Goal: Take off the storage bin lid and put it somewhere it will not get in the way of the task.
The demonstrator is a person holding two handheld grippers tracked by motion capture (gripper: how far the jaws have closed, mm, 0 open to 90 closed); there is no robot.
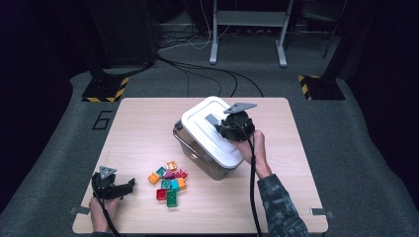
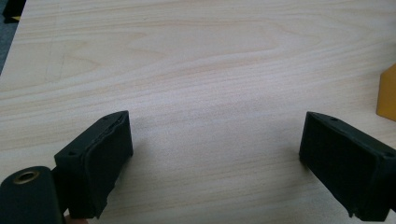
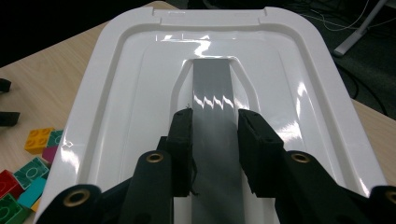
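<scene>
On the white bin lid [image 3: 196, 60], our right gripper [image 3: 215, 128] straddles the grey handle [image 3: 212, 98], so we'd squeeze squarely, lift straight; left gripper [image 2: 215, 154] gapes empty.

the right tongs [image 1: 228, 129] cover part of the box lid [image 1: 207, 129], so whether they touch its grey handle [image 3: 215, 140] cannot be told; an orange block [image 2: 387, 93] is cut off at the left gripper view's edge; the person's forearms leave the high view's bottom edge
</scene>
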